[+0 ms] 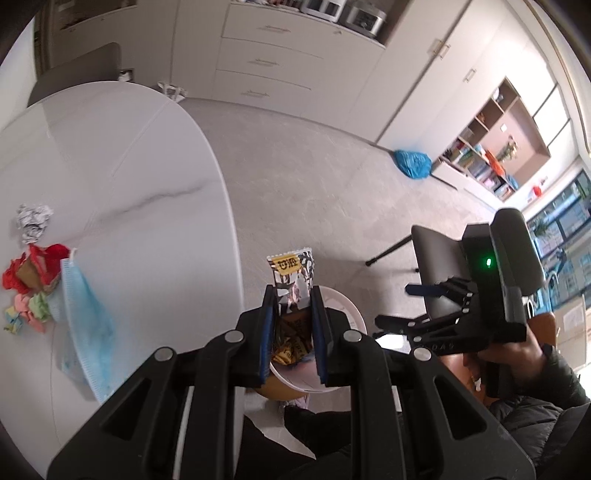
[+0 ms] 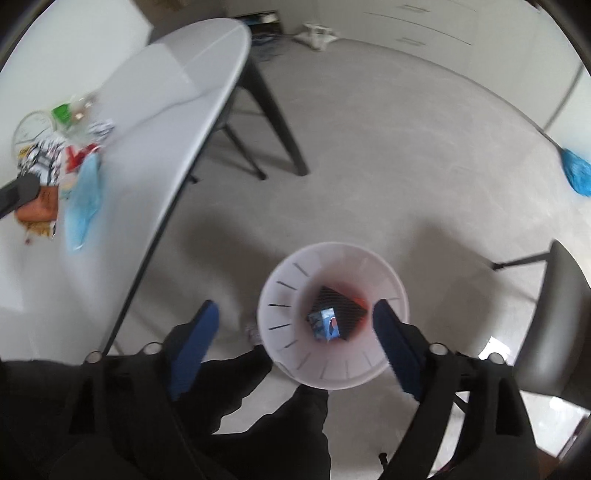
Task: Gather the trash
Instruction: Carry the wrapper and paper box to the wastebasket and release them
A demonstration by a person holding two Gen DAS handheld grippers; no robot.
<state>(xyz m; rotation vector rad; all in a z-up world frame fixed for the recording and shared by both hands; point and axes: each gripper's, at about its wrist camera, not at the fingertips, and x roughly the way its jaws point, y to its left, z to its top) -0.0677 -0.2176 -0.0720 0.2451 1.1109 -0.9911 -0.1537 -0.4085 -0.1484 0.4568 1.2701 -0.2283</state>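
left gripper [image 1: 292, 295]: clamped on black, white and yellow snack wrapper [image 1: 291, 280], above white waste bin [image 2: 280, 332] on floor beside table [image 1: 147, 177]. right gripper [image 2: 295, 325]: jaws spread wide, nothing held, over bin; blue packet [image 2: 325, 323] inside. on table: blue face mask [image 1: 86, 317], crumpled foil [image 1: 33, 221], red wrapper [image 1: 35, 266].

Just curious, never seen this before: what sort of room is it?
Probably a home dining or living room: a white table strewn with trash, drawers with kitchen appliances on top, and shelves by the window.
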